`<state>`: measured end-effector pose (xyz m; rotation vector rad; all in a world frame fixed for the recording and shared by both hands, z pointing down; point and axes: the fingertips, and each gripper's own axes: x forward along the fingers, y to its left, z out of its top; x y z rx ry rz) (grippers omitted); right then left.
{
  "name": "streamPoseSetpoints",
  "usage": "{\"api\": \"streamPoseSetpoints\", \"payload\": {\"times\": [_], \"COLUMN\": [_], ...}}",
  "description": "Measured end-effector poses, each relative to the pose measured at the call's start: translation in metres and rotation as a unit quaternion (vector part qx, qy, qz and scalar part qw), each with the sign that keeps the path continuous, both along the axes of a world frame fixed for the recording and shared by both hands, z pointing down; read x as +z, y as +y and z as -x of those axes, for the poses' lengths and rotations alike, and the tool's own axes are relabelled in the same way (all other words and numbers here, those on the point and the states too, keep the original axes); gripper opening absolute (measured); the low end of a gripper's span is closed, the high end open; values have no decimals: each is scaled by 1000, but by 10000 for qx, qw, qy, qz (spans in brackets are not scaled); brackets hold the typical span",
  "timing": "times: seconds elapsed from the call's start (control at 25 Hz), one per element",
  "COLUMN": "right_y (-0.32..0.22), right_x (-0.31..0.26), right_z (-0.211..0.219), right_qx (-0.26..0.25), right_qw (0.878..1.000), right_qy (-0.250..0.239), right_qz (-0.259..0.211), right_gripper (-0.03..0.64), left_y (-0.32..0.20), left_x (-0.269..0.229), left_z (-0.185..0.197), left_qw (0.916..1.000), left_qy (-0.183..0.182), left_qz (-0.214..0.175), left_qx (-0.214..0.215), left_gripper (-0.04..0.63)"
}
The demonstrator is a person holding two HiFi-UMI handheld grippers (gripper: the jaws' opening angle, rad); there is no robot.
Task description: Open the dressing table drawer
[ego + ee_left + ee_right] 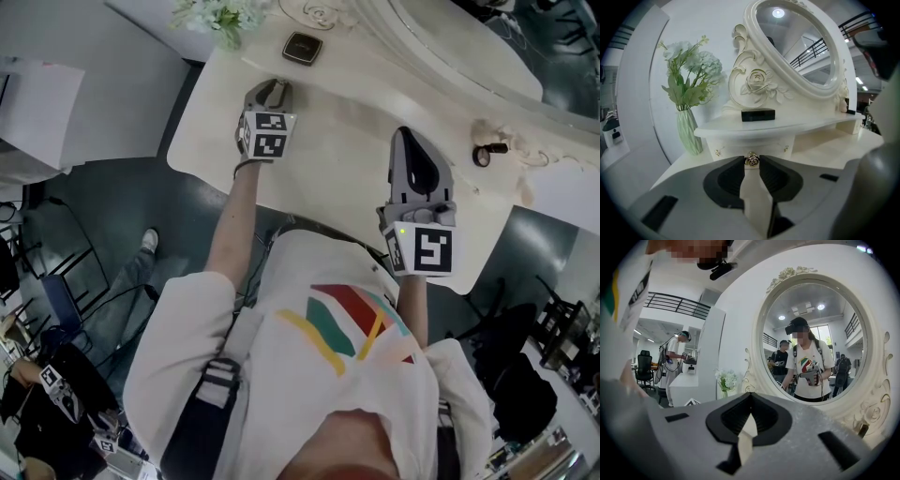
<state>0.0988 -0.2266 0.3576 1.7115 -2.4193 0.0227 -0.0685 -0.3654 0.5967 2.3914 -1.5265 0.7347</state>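
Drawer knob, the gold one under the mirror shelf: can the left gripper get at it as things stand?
Looks like yes. The left gripper already has its jaws either side of the gold drawer knob, seemingly touching it, with nothing else in the way.

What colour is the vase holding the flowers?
Pale green, ribbed vase; clearest in the left gripper view.

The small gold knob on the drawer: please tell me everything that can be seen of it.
The knob is small and gold-coloured. It looks like metal and is shaped like a rose. It sits in the middle of the white drawer front, just under the raised shelf, and the drawer looks shut. The left gripper has its jaws on either side of the knob, and the dark pads appear to press on it at the tips. Nothing else touches it.
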Motion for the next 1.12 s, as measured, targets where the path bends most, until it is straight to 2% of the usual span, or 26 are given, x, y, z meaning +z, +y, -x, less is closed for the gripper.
{"api": "streamPoseSetpoints", "payload": {"times": [1.12], "right_y": [7], "right_x": [-3], "right_z": [1], "right_qx": [-155], "right_qw": [9998], "right_qy": [-78], "right_qz": [-50], "right_gripper": [0], "left_y": [24], "left_x": [2], "left_z": [11], "left_qw": [9998], "left_qy": [-102], "left_qz": [144], "left_qx": [-74], "left_gripper": [91]}}
